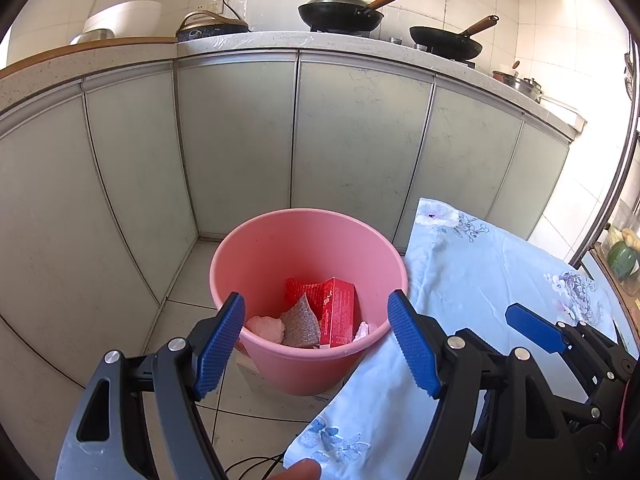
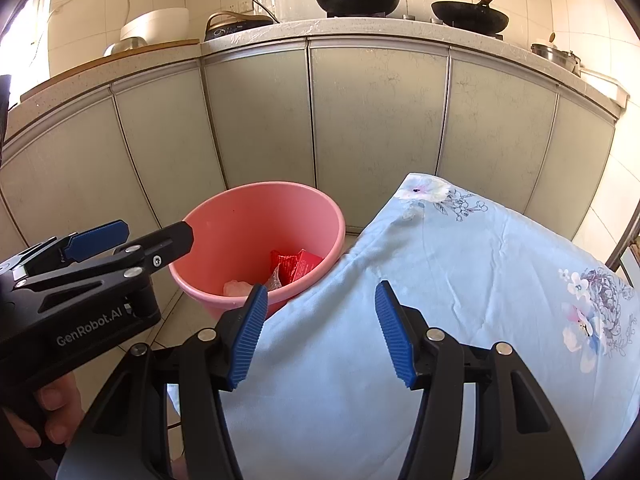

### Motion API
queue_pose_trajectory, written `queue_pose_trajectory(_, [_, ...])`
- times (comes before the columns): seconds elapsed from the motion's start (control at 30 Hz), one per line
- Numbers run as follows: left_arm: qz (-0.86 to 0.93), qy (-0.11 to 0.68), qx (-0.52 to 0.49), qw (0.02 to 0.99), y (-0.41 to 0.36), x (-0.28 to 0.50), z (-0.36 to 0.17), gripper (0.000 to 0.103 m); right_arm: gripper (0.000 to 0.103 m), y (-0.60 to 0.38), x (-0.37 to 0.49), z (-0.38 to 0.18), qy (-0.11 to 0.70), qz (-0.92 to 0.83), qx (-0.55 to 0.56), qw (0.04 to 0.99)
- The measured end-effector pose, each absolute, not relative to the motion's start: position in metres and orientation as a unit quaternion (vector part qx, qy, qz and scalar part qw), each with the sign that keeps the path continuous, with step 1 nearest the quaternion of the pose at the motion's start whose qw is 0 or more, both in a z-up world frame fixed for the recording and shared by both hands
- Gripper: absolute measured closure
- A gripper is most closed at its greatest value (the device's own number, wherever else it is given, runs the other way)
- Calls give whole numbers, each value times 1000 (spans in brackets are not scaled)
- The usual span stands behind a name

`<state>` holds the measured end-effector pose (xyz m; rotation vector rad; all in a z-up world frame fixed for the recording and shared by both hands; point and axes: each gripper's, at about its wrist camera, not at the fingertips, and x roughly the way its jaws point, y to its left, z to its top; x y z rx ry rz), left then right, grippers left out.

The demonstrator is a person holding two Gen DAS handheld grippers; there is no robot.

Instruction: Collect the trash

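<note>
A pink bucket (image 1: 280,248) stands on the floor by the cabinets; it also shows in the right wrist view (image 2: 240,220). Inside lie a red box (image 1: 340,312), a red wrapper (image 1: 300,290), a grey scrubbing pad (image 1: 300,324) and pinkish crumpled bits (image 1: 266,328). My left gripper (image 1: 316,344) is open and empty, just above the bucket's near rim. My right gripper (image 2: 320,332) is open and empty over the blue floral cloth (image 2: 460,280), to the right of the bucket. The left gripper shows in the right wrist view (image 2: 132,236).
The cloth-covered table (image 1: 480,280) sits right of the bucket. Grey-green cabinet doors (image 1: 240,140) stand behind. The counter holds two woks (image 1: 340,12), a cooker (image 1: 212,26) and pots. A thin cable (image 1: 240,416) runs across the tiled floor.
</note>
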<state>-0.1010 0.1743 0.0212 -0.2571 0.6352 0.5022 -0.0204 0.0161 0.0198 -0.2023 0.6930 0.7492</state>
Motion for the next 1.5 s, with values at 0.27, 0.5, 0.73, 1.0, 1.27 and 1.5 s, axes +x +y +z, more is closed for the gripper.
queue_pose_trajectory(0.27, [242, 309, -120, 912, 172, -101, 21, 31, 46, 15, -21, 19, 332, 357, -97, 868])
queue_pose_trajectory(0.5, [242, 309, -120, 912, 172, -101, 21, 31, 46, 14, -21, 16, 332, 356, -97, 868])
queue_pose_trajectory(0.73, [242, 310, -119, 912, 172, -101, 20, 31, 46, 15, -21, 15, 333, 355, -99, 868])
queue_pose_trajectory(1.0, [241, 310, -119, 912, 171, -101, 20, 31, 46, 14, -21, 14, 334, 354, -101, 868])
queue_pose_trajectory(1.27, [240, 312, -117, 912, 170, -100, 21, 31, 46, 15, -21, 14, 335, 352, -102, 868])
queue_pose_trajectory(1.5, [238, 312, -116, 912, 169, -100, 21, 31, 46, 15, -20, 14, 335, 351, -104, 868])
